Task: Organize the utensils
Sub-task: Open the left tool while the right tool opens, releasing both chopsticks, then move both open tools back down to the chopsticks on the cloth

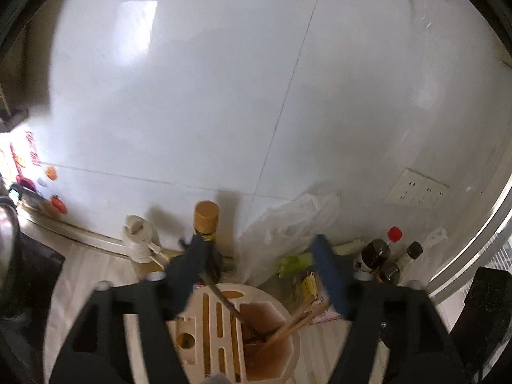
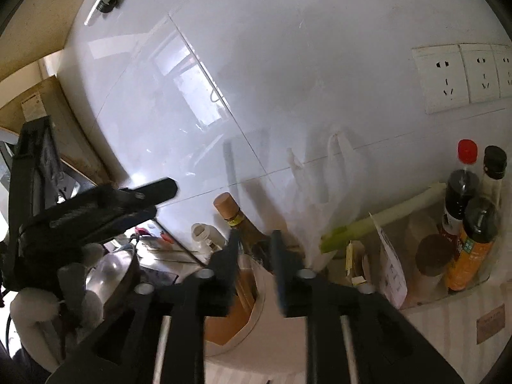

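Observation:
A cream round utensil holder (image 1: 208,329) sits right below my left gripper (image 1: 256,256). Its open compartment holds several wooden chopsticks (image 1: 297,320) and a dark thin utensil (image 1: 230,307) that leans up toward my left finger. The left gripper is open and hovers over the holder. My right gripper (image 2: 256,243) is open with a narrow gap, above the same holder (image 2: 252,323). Nothing is between its fingers. The left gripper (image 2: 96,211) shows at the left of the right wrist view.
Against the white tiled wall stand a brown bottle with a tan cap (image 1: 206,220), a white bottle (image 1: 139,240), a plastic bag (image 1: 288,224), a green leek (image 2: 377,220) and dark sauce bottles (image 2: 460,185). Wall sockets (image 2: 448,76) are at right. A pot lid (image 2: 112,272) lies left.

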Demonstrator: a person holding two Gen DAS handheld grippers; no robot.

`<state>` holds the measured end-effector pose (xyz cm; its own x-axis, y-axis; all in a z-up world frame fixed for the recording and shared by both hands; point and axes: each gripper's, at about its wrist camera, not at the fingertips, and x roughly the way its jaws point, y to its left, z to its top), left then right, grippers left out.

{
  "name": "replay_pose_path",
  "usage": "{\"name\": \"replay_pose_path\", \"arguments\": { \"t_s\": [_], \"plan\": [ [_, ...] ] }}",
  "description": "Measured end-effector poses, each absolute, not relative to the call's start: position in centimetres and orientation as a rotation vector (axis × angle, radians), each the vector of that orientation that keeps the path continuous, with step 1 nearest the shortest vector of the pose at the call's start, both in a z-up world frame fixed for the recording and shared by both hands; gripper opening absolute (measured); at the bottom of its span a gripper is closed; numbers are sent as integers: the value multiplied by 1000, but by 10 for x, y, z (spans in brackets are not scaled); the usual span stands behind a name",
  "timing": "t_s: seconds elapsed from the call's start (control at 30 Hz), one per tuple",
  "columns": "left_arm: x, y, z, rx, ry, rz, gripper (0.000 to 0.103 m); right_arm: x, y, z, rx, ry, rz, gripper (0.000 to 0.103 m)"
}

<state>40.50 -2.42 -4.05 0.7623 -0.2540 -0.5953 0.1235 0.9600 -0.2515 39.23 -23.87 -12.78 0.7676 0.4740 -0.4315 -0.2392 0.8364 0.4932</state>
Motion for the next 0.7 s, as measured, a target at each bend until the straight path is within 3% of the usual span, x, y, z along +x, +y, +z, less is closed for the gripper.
{"name": "replay_pose_path", "arguments": {
  "t_s": [0.03, 0.07, 0.13, 0.27, 0.33, 0.37, 0.57, 0.7],
  "plan": [
    [400, -23, -35, -200, 662, -202, 97, 388, -242, -124, 428, 571, 387, 43],
    [394, -20, -30, -199, 647, -192, 103, 386, -244, -121, 433, 570, 391, 47],
    [386, -17, -21, -204, 633, -190, 103, 383, -247, -117, 439, 574, 378, 61],
    [370, -8, -9, -197, 620, -153, 103, 367, -256, -106, 423, 590, 318, 77],
    [356, -3, -5, -170, 614, -121, 103, 357, -258, -99, 392, 601, 265, 96],
    [352, -3, -5, -159, 615, -103, 103, 354, -259, -96, 378, 600, 248, 101],
    [313, 8, -17, -114, 669, -3, 103, 317, -263, -76, 276, 636, 127, 103],
    [289, 11, -41, -96, 744, 18, 103, 293, -280, -92, 281, 771, 67, 103]
  ]
}}
